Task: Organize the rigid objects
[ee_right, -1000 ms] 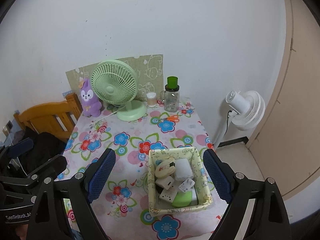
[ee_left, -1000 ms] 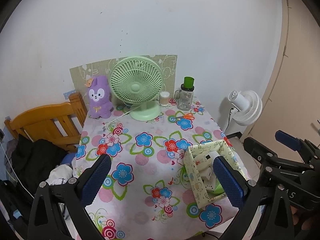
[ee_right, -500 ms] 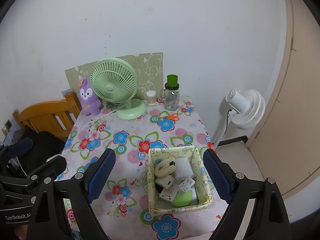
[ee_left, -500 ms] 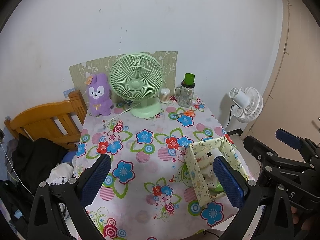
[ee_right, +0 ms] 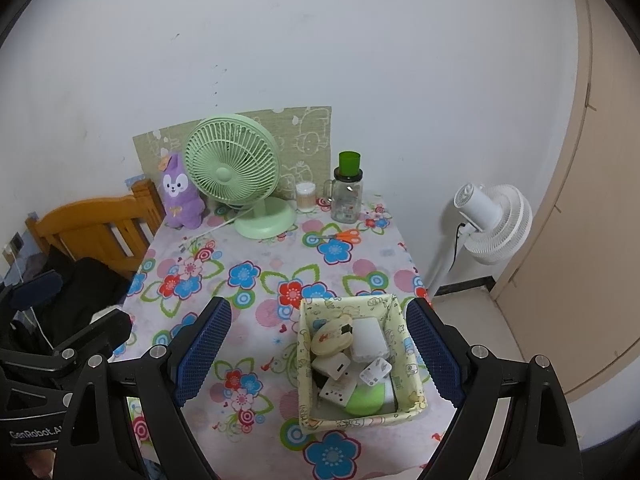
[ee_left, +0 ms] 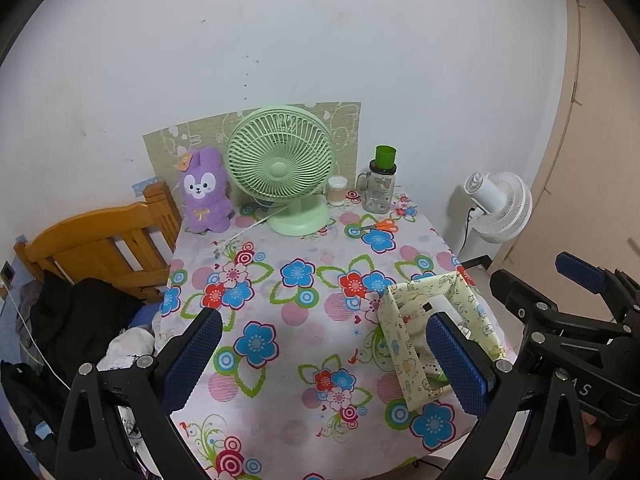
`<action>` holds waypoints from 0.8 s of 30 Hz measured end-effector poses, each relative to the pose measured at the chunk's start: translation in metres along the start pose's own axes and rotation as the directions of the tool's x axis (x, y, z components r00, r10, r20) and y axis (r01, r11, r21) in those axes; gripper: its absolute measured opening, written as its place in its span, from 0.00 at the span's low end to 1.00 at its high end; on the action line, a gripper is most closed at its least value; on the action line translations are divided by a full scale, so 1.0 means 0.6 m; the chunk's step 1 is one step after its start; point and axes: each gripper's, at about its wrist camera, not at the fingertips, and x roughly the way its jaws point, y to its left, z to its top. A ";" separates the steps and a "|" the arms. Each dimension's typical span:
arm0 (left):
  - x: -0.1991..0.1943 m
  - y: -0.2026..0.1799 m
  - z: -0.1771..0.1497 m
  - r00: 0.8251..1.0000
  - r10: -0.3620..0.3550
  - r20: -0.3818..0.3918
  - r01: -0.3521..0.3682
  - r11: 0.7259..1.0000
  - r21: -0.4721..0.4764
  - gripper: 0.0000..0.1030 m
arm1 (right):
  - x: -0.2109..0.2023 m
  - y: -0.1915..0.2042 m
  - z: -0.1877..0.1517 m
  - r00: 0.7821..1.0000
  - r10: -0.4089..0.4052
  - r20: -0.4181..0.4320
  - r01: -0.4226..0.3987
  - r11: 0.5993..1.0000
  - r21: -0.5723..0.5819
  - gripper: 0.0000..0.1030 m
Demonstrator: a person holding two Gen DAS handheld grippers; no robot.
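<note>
While both grippers hang above the near edge of the worktop [ee_right: 280,264], each looks forward and down along its fingers. The left gripper [ee_left: 326,360] has fingers spread wide, holding nothing, over bare flowered cloth. The right gripper [ee_right: 320,360] has fingers just as wide, empty, with the fabric basket [ee_right: 404,364] seen between them but not touching either pad. The basket sits at the near right corner of the worktop. Inside lie a white power bank [ee_right: 370,340], a cream oval case [ee_right: 332,336], small white plug adapters [ee_right: 375,373] and a green rounded piece [ee_right: 366,400], packed close together.

At the far edge stand a green desk fan [ee_right: 232,172], a purple plush rabbit [ee_right: 178,196], a small cotton-swab jar [ee_right: 306,197] and a clear bottle [ee_right: 347,196] with a green cap. Orange scissors [ee_right: 346,236] lie just in front of the bottle. A white floor fan [ee_right: 492,222] stands off to the right; a wooden bed frame [ee_right: 92,228] to the left.

Against a second ago: both views show slightly more of the worktop and the far items sit a touch higher in the left view; the grippers have drawn back a little. Finger spread unchanged. Basket contents unchanged.
</note>
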 end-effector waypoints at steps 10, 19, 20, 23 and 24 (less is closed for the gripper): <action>0.004 0.004 0.000 1.000 -0.005 -0.005 0.005 1.000 -0.005 1.00 | 0.002 0.002 0.001 1.000 -0.001 0.000 0.001 1.000 0.001 0.88; 0.005 0.004 0.001 1.000 -0.004 -0.004 0.004 1.000 -0.006 1.00 | 0.003 0.001 0.002 1.000 0.000 0.001 0.000 1.000 0.000 0.88; 0.005 0.004 0.001 1.000 -0.004 -0.004 0.004 1.000 -0.006 1.00 | 0.003 0.001 0.002 1.000 0.000 0.000 0.000 1.000 0.001 0.88; 0.005 0.004 0.001 1.000 -0.004 -0.004 0.004 1.000 -0.005 1.00 | 0.003 0.001 0.002 1.000 0.000 -0.001 0.000 1.000 0.001 0.88; 0.006 0.005 0.001 1.000 -0.004 -0.005 0.004 1.000 -0.005 1.00 | 0.002 0.001 0.002 1.000 0.000 -0.001 0.000 1.000 0.001 0.88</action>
